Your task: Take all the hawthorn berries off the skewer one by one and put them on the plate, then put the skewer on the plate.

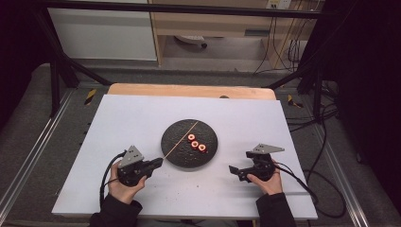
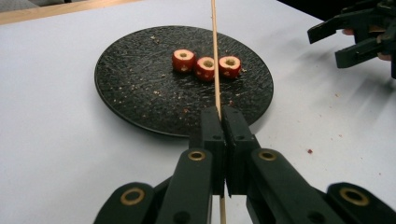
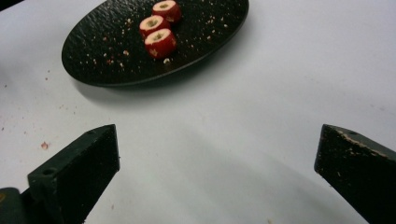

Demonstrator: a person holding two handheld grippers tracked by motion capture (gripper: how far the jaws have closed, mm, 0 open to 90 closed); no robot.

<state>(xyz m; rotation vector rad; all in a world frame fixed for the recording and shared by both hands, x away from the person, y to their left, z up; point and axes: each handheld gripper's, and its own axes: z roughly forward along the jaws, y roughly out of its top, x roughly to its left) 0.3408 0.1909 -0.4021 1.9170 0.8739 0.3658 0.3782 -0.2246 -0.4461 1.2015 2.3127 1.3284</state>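
Skewer point(image 2: 215, 56) clamped at its near end in left claw point(image 2: 223, 122), jaws pressed together on the thin wood; running out over black plate point(image 1: 176, 152) at middle of white table point(image 1: 123, 118), above three cored red fruit pieces point(image 1: 196, 143) lying in a row. Right claw point(image 1: 239, 173) spread wide, nothing between jaws, well apart from plate on its right side, aimed toward fruit.

Risks, as judged: thin stick pivoting or slipping in so small a grip once pushed against fruit; point skidding off a rounded red skin and missing the cored hole; a piece rolling on plate if not steadied by right claw; stick bending or snapping under side load.

Long axis lying diagonally across plate in high view, from near left to far right, point away from person.
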